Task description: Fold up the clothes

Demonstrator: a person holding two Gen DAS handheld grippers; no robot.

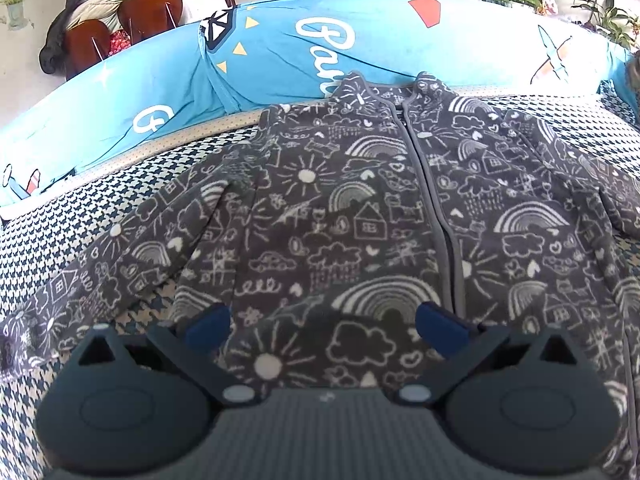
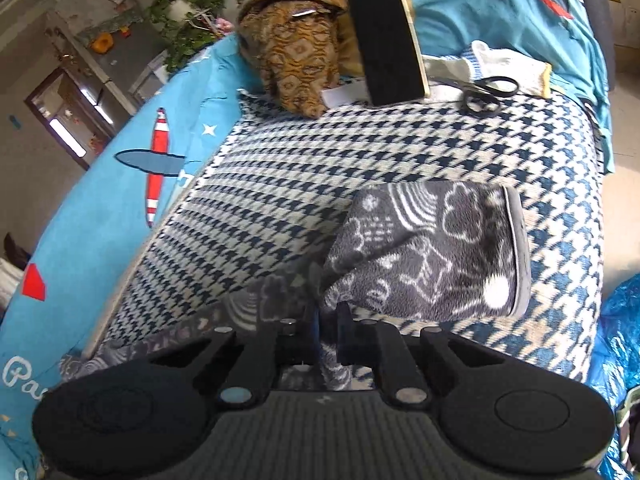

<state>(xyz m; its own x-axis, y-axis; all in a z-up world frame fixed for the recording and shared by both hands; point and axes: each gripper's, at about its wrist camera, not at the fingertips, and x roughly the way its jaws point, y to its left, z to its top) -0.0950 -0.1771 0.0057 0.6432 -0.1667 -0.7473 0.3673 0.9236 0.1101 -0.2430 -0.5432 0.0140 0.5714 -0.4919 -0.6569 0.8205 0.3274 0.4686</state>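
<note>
Fuzzy matt fleece jacket [image 1: 360,208], woven houndstooth cover [image 2: 320,160], smooth blue printed sheet [image 1: 160,80], matt plastic scissors handles [image 2: 486,90]

White script "Pa…" partly readable on blue cover [image 1: 280,52], remaining letters hidden, nothing else legible

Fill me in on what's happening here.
A person is folding a grey fleece zip-up jacket with white doodle print, spread front-up on a houndstooth-patterned cover. The right gripper is shut on the jacket's sleeve near its cuff. The left gripper hovers open above the hem, gripping nothing.
</note>
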